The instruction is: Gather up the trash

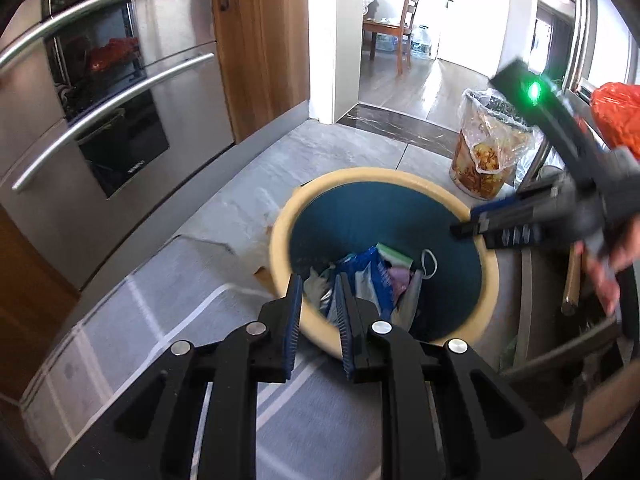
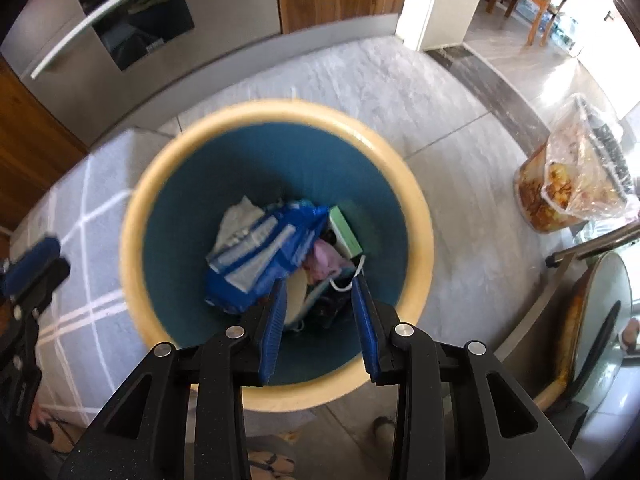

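Observation:
A round bin with a cream rim (image 1: pixel 279 236) (image 2: pixel 134 216) and a teal inside stands on the floor below both grippers. At its bottom lie a crumpled blue and white plastic bag (image 1: pixel 372 274) (image 2: pixel 260 256), a green box (image 1: pixel 394 251) (image 2: pixel 345 227), something pink and a white mask loop. My left gripper (image 1: pixel 318 284) hangs over the bin's near rim, open, with nothing between its blue pads. My right gripper (image 2: pixel 319 285) points down into the bin, open and empty. A hand holds it at the right of the left wrist view (image 1: pixel 466 222). The left gripper (image 2: pixel 36 264) shows at the right wrist view's left edge.
A stainless oven (image 1: pixel 120 120) (image 2: pixel 140 20) and wooden cabinets line the far side. A grey rug with white lines (image 1: pixel 160 320) (image 2: pixel 80 200) lies under the bin. A small bin with a clear liner (image 1: pixel 484 152) (image 2: pixel 572 184) holds food scraps. A round stool (image 2: pixel 600 320) stands at the right.

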`<state>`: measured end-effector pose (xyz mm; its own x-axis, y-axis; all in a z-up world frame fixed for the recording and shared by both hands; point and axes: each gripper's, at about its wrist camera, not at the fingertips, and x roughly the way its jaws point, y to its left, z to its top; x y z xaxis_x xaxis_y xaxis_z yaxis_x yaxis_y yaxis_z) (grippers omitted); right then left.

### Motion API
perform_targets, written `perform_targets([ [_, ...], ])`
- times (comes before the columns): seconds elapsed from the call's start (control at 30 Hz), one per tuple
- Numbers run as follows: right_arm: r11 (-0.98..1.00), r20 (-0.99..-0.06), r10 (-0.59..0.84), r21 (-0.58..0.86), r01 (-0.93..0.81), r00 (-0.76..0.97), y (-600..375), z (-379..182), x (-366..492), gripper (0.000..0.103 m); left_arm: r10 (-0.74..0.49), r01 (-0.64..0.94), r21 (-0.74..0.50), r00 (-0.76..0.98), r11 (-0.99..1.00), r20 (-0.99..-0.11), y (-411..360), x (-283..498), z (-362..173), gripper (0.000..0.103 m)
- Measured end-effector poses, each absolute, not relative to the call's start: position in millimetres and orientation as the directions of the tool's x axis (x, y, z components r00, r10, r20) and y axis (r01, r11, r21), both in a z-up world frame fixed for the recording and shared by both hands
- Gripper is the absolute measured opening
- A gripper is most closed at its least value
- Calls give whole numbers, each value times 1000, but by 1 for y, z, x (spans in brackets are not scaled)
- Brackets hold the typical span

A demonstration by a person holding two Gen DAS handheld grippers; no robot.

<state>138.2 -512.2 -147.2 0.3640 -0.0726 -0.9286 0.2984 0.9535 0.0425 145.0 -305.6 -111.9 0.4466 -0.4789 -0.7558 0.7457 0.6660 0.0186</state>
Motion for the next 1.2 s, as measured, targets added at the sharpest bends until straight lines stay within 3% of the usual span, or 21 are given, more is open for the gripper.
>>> perform_targets([
  [0.13, 940, -877, -101, 71, 335, 469, -496, -102, 122, 36, -472, 720, -3, 452, 694, -757, -270, 135, -86, 17],
  [0.37, 964, -753, -106, 84, 254, 650, -415, -46, 83, 36, -458, 673, -18, 483, 739, -746, -207, 106, -50, 18],
  [0.5, 928, -748, 4, 251, 277, 663, -382, -57, 48, 45, -431, 633, -26, 495, 773, -755, -172, 87, -46, 25],
  [0.67, 888, -810, 60, 310, 340, 583, -354, -96, 16, 46, -363, 580, -4, 505, 814, -783, -137, 63, -56, 37],
  [0.83, 887, -827, 26, 279, 368, 562, -331, -121, -4, 59, -322, 542, 19, 526, 840, -787, -121, 51, -64, 58],
  [0.9, 899, -818, -14, 241, 365, 575, -326, -122, -4, 62, -318, 549, 35, 533, 835, -784, -123, 46, -70, 62],
  [1.0, 890, -795, -61, 230, 394, 603, -327, -123, -9, 83, -285, 537, 78, 558, 840, -779, -125, 43, -78, 66],
  [1.07, 886, -794, -101, 203, 417, 600, -327, -124, -8, 86, -270, 522, 81, 561, 849, -783, -124, 44, -83, 77],
  [1.2, 890, -781, -142, 168, 424, 608, -325, -123, -6, 90, -271, 521, 85, 569, 849, -777, -126, 43, -85, 78],
])
